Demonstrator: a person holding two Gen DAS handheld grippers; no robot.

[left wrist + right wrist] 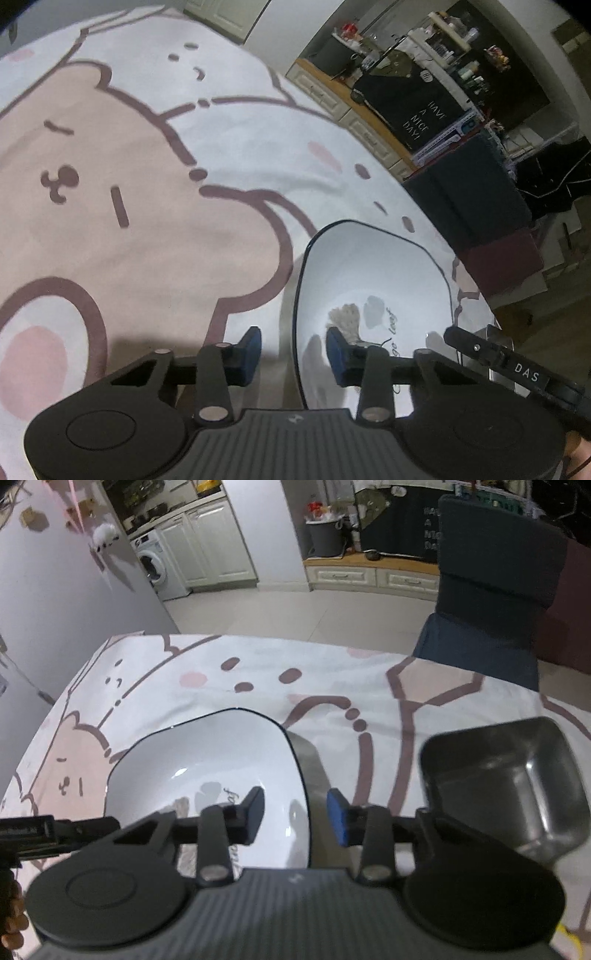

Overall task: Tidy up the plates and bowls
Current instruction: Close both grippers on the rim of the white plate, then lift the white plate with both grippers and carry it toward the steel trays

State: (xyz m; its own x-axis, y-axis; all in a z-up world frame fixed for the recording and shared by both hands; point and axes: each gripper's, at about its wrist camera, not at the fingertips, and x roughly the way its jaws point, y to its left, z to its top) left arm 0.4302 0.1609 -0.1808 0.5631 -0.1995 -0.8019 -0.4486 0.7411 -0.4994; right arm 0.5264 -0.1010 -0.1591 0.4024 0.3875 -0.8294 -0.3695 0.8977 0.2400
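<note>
A white square-ish bowl [369,273] with a dark rim and a leaf print lies on the cartoon tablecloth, resting on a grey metal dish [312,768] that shows beside its rim. My left gripper [293,345] straddles the bowl's left rim, one blue pad outside and one inside, with gaps on both sides. My right gripper [297,808] straddles the opposite rim of the white bowl [207,760] the same way, its pads off the rim. Each view catches the other gripper's body at its edge.
A steel square container [517,786] stands on the cloth to the right of the bowl. A dark chair [491,590] is at the table's far side. The table edge [443,236] runs close behind the bowl, with cabinets and clutter beyond.
</note>
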